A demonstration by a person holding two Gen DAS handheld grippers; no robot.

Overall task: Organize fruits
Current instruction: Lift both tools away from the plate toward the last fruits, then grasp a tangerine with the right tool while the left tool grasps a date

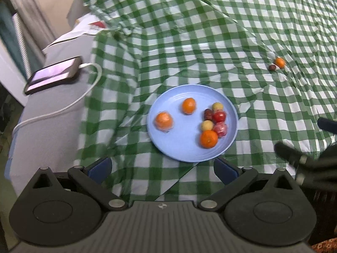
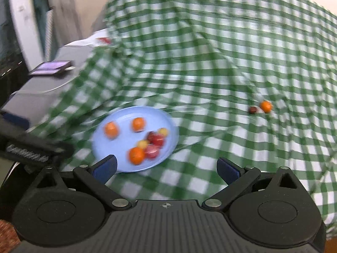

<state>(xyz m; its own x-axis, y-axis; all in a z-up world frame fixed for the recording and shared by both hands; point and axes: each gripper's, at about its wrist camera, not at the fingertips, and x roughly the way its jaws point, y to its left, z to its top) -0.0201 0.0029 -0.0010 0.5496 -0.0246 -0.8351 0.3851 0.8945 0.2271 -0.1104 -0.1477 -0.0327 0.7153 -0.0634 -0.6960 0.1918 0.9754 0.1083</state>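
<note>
A light blue plate (image 1: 179,147) sits on the green checked cloth and holds several small fruits: oranges, red ones, yellow ones and a dark red one. It also shows, blurred, in the right wrist view (image 2: 118,124). A loose orange (image 1: 280,62) and a dark red fruit (image 1: 272,67) lie together on the cloth far right of the plate; they show in the right wrist view as the orange (image 2: 266,106) and the dark fruit (image 2: 253,109). My left gripper (image 1: 163,165) is open and empty, just short of the plate. My right gripper (image 2: 166,166) is open and empty above the cloth.
A phone (image 1: 53,74) with a white cable (image 1: 69,105) lies on a grey surface left of the cloth. Papers (image 1: 84,26) lie behind it. The cloth is wrinkled and rises in folds at the back. The other gripper shows at the right edge (image 1: 305,160).
</note>
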